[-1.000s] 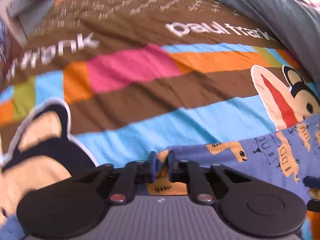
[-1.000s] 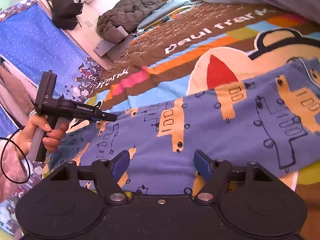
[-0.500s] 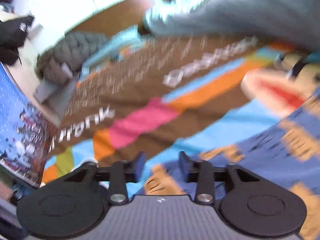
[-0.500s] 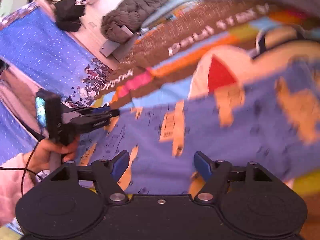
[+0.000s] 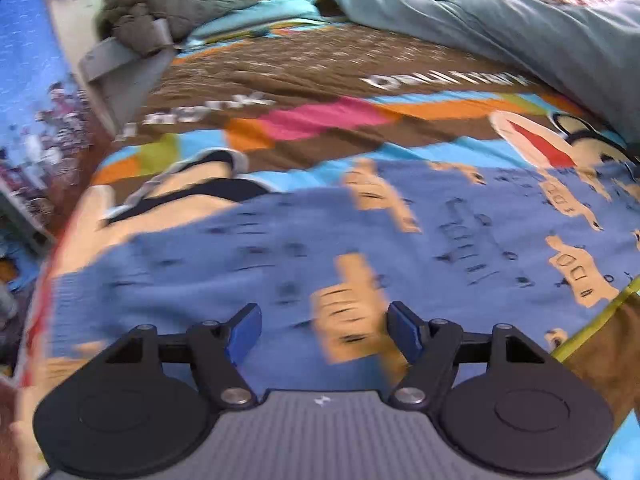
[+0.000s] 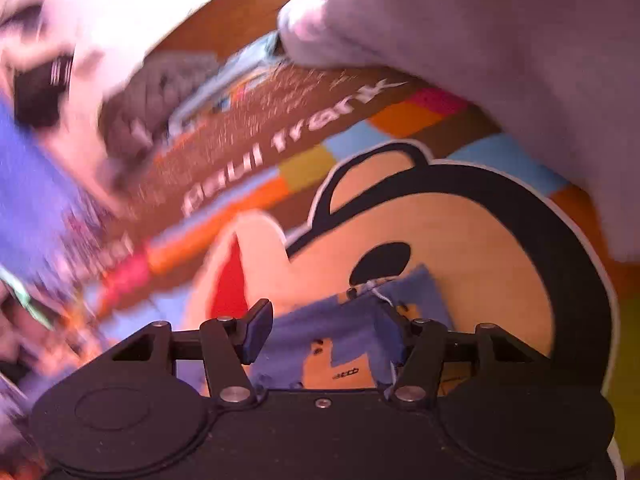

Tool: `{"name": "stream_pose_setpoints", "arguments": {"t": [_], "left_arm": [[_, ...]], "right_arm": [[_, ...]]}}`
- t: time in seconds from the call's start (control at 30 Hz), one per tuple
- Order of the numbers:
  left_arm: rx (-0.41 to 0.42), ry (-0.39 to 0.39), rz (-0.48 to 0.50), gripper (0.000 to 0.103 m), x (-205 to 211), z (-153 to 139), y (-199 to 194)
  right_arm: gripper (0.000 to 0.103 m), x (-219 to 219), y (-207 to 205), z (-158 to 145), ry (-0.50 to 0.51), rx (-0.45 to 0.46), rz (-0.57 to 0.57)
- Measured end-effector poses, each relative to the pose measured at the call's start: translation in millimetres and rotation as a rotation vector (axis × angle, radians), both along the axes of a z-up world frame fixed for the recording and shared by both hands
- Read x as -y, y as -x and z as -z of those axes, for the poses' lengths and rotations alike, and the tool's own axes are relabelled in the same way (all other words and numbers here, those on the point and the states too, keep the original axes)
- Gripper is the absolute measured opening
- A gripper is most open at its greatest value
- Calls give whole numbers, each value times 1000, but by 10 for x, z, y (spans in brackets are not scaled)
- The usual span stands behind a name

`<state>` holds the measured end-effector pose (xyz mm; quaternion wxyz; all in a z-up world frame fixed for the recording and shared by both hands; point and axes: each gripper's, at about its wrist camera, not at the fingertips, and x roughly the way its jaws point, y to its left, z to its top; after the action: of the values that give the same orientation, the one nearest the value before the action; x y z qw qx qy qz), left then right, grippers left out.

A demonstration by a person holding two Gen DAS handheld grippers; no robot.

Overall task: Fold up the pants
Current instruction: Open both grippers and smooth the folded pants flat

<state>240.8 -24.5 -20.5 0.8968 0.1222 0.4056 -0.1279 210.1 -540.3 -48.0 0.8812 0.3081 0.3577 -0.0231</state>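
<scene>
A bed (image 5: 320, 80) with a striped cartoon cover carries the blue pants (image 5: 280, 248), spread flat across its near edge below the left tool (image 5: 324, 328), jaws wide apart. Right view: the right tool (image 6: 324, 332), jaws apart, straddles a pants (image 6: 352, 320) corner.

Blue pants (image 5: 460, 216) w/ tan print

Pants (image 5: 280, 248): blue knit fabric, printed with tan blocky shapes and thin dark line drawings. Left wrist view: spread mostly flat across colourful cartoon bedspread (image 5: 320, 120), long axis running left to right, one end reaching bed's left edge, other running off right of view; surface smooth, print blurred. Right wrist view: only small blue-and-tan corner of pants (image 6: 352, 332) visible, edge turned up, white thread at tip, lying over cartoon face.
</scene>
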Motion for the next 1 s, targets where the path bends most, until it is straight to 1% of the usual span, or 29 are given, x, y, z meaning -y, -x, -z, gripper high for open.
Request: {"name": "stream_pose_setpoints", "arguments": {"t": [0.03,0.1,0.13,0.17,0.2,0.23,0.27,0.3,0.33,0.37,0.4,0.43,0.5,0.53,0.57,0.6,0.63,0.67,0.7,0.73,0.8,0.83,0.87,0.9,0.93,1.0], "left_arm": [[28,8,-19,72,-78,-80,17],[81,58,-66,72,-217,-231,-10],[79,78,-95,72,-259,-259,-70],[60,80,-127,72,-288,-264,-151],[23,50,-162,72,-321,-211,-251],[-2,3,-186,72,-350,-146,-296],[-14,-54,-209,72,-403,-60,-305],[-20,-87,-226,72,-501,37,-294],[-6,-44,-203,72,-619,76,-235],[13,1,-175,71,-726,77,-166],[16,33,-157,69,-821,64,-131],[13,57,-158,66,-879,45,-108],[-8,109,-176,66,-946,-41,-96],[-12,135,-192,69,-957,-111,-89],[-2,159,-200,75,-966,-177,-67],[26,180,-188,77,-931,-243,-57],[53,180,-173,80,-889,-295,-25],[63,162,-173,83,-830,-306,-44],[51,121,-189,84,-734,-269,-94],[13,81,-200,85,-646,-203,-159],[-77,-1,-221,82,-461,-23,-299],[-74,-49,-232,83,-350,14,-307],[-48,-88,-231,83,-236,7,-285],[-24,-112,-207,84,-110,-23,-254],[-8,-122,-169,86,30,-63,-215],[14,-111,-95,89,342,-155,-163]], "right_arm": [[67,-45,31,-62,12,-2,0],[70,-315,78,-194,58,12,-91],[75,-491,90,-243,55,24,-151],[79,-669,105,-270,37,39,-205],[80,-887,112,-273,4,54,-263],[82,-1063,103,-247,-27,54,-307],[84,-1236,91,-198,-61,39,-350],[86,-1421,73,-110,-107,-6,-398],[91,-1554,51,0,-146,-63,-435],[94,-1649,92,56,-127,-54,-438],[95,-1691,165,51,-89,-3,-443],[95,-1703,186,54,-76,3,-457],[95,-1613,197,54,-120,-3,-443],[95,-1552,194,65,-156,-7,-428],[94,-1476,191,90,-195,-11,-409],[94,-1418,202,91,-234,-16,-381],[94,-1378,215,99,-258,-17,-361],[94,-1370,229,115,-272,-11,-348],[94,-1370,272,136,-280,1,-338],[94,-1372,309,157,-282,17,-328],[94,-1398,363,144,-268,30,-323],[94,-1395,369,127,-257,25,-327],[94,-1395,359,104,-245,16,-335],[94,-1379,387,81,-233,4,-340],[95,-1337,416,35,-214,-7,-333],[97,-1169,544,-102,-147,-2,-274]]}}
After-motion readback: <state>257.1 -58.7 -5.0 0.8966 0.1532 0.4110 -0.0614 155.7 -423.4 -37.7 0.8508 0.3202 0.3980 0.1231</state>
